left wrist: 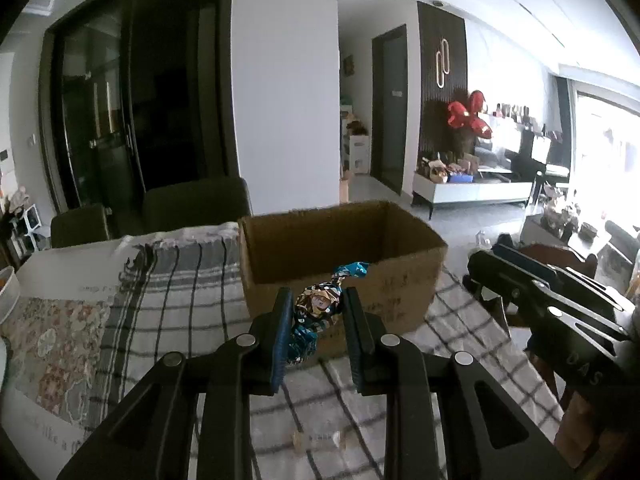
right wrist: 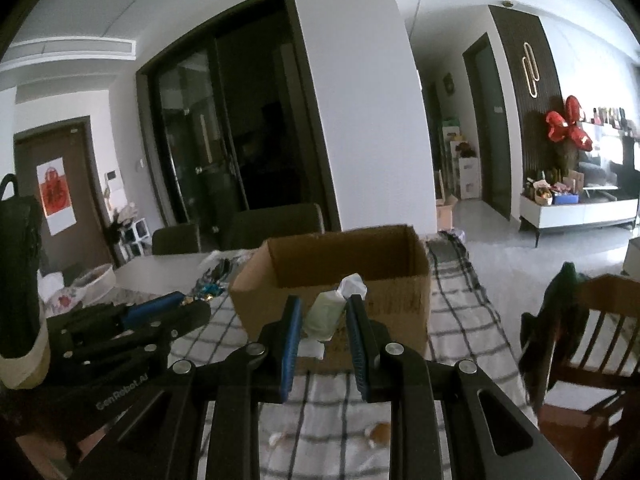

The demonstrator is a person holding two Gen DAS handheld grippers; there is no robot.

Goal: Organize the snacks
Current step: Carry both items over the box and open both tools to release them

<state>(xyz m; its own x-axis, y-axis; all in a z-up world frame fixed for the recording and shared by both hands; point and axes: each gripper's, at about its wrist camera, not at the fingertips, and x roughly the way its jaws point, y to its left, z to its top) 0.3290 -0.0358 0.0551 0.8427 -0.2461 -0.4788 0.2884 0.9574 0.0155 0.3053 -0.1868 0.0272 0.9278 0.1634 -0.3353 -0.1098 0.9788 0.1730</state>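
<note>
While clamped on snacks before the box (left wrist: 340, 256): left gripper (left wrist: 316, 312), blue-wrapped candy (left wrist: 316, 308); right gripper (right wrist: 322, 316), pale green packet (right wrist: 326, 314).

One cardboard box (left wrist: 340, 248) is sitting on one checked cloth (left wrist: 192, 280). Two grippers are showing: the left gripper (left wrist: 316, 304) and the right gripper (right wrist: 322, 312). Two wrapped snacks are being held just in front of the box: one shiny blue candy (left wrist: 316, 308) and one pale green snack (right wrist: 326, 312). Two dark chairs (left wrist: 196, 204) are standing behind the box.
</note>
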